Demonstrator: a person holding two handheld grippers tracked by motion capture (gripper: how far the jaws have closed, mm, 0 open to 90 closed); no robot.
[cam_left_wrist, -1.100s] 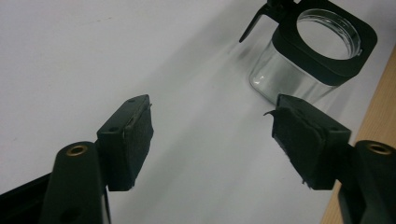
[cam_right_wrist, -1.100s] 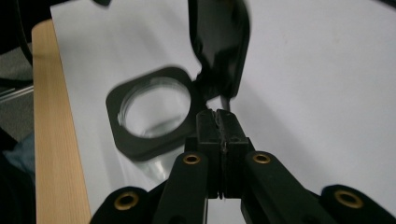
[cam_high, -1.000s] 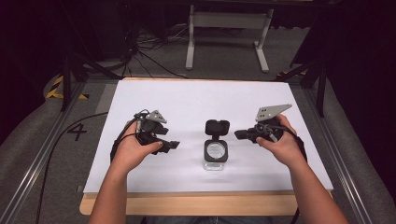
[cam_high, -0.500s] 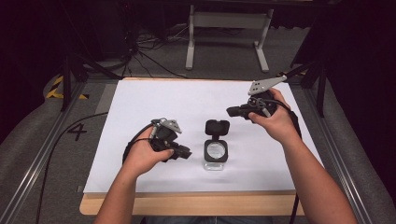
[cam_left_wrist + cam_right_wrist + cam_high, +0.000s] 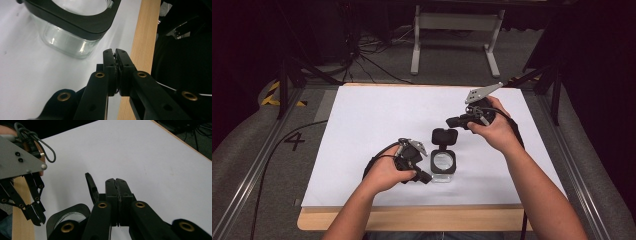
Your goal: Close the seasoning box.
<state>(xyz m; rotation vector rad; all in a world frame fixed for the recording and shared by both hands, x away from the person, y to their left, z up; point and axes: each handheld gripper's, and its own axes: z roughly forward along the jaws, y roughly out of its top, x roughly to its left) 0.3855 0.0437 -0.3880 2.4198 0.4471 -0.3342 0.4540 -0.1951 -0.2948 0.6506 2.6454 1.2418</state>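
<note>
Jar (image 5: 443, 163) of clear glass with black collar sits near the front-middle of the white tabletop (image 5: 362, 120), its black flip lid (image 5: 445, 136) open and tilted back on the far side. In the left gripper view the jar (image 5: 70, 37) is cut off by the top edge, so only the collar's lower arc and a bit of glass wall show; contents hard to make out. In the right gripper view the jar (image 5: 67, 217) is half hidden behind that gripper's own fingers, with the lid (image 5: 91, 186) seen edge-on.

Left gripper (image 5: 426, 177) is just left of the jar near the front edge, fingers closed on nothing, low over the tabletop; cannot tell if it touches the jar. Right gripper (image 5: 452, 121) hangs beyond and right of the lid, fingers pressed together, empty. Wooden front edge (image 5: 145, 37) runs beside the left fingers. Floor past the tabletop holds tangled cables (image 5: 362, 55) and a grey stand (image 5: 457, 25); the background is too dark to read.
</note>
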